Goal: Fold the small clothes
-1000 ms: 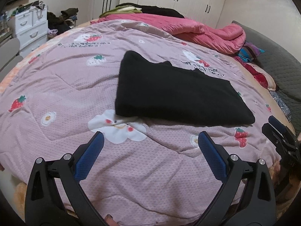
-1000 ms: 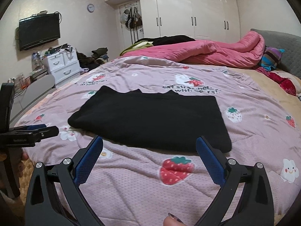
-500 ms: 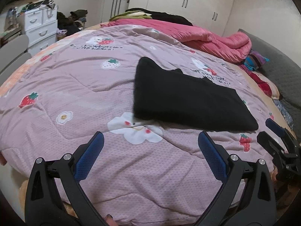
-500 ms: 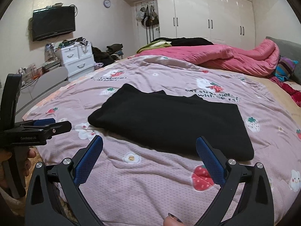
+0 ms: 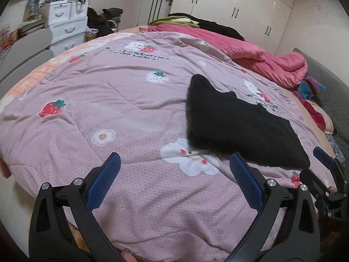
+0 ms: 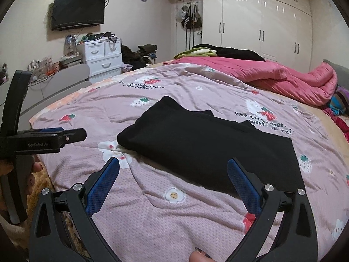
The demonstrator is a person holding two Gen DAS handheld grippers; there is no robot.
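Black folded garment flat on my pink quilt; left gripper and right gripper both spread wide, empty, short of it.

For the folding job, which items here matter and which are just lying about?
Job: black garment; left gripper and right gripper, both open and empty.

Lying about: strawberry quilt beneath the garment, pink duvet, clothes pile, drawers, TV.
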